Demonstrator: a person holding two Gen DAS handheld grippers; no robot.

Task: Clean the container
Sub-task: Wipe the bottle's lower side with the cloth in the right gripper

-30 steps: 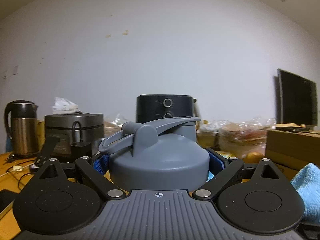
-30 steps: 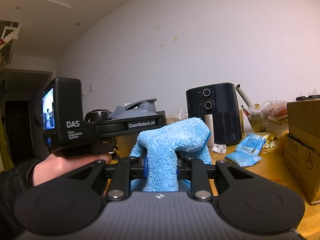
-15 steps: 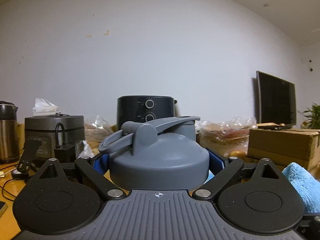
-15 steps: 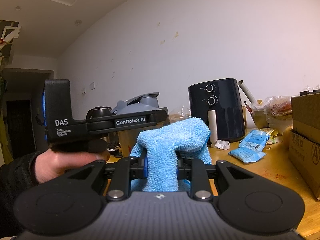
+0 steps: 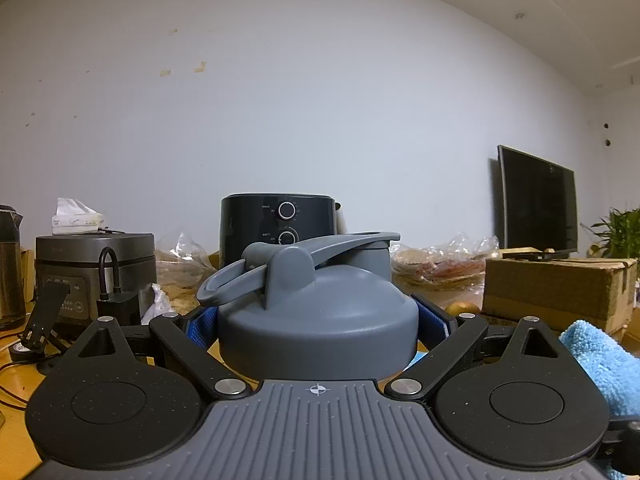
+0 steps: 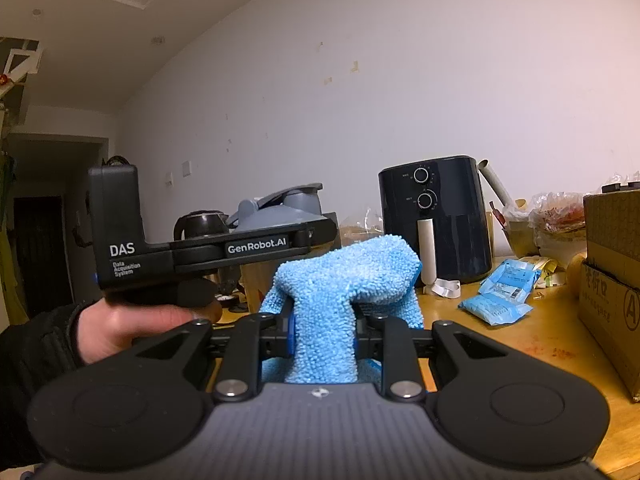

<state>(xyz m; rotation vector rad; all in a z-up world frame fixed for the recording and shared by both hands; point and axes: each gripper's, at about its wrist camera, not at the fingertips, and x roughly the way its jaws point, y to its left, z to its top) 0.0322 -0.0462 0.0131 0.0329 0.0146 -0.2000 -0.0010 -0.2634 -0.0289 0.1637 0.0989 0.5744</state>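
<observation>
A grey container [image 5: 316,320] with a flip lid and loop handle fills the middle of the left wrist view. My left gripper [image 5: 318,322] is shut on its body, one blue pad on each side. In the right wrist view the left gripper [image 6: 240,248] sits at left in a person's hand [image 6: 140,320], with the container's lid [image 6: 280,208] showing above it. My right gripper [image 6: 323,328] is shut on a fluffy blue cloth [image 6: 348,276], which bulges up beyond the fingers. The cloth [image 5: 592,356] also shows at the lower right of the left wrist view.
On the wooden table [image 6: 520,340] stand a black air fryer [image 6: 436,216], a rice cooker [image 5: 92,264], a kettle [image 5: 10,264] and food bags. Blue packets [image 6: 500,292] lie beside a cardboard box [image 6: 612,280]. A dark screen [image 5: 536,200] leans at right.
The left gripper has swung to the right with the container, so the kettle and air fryer slid left in its view. The right gripper and the cloth have kept still.
</observation>
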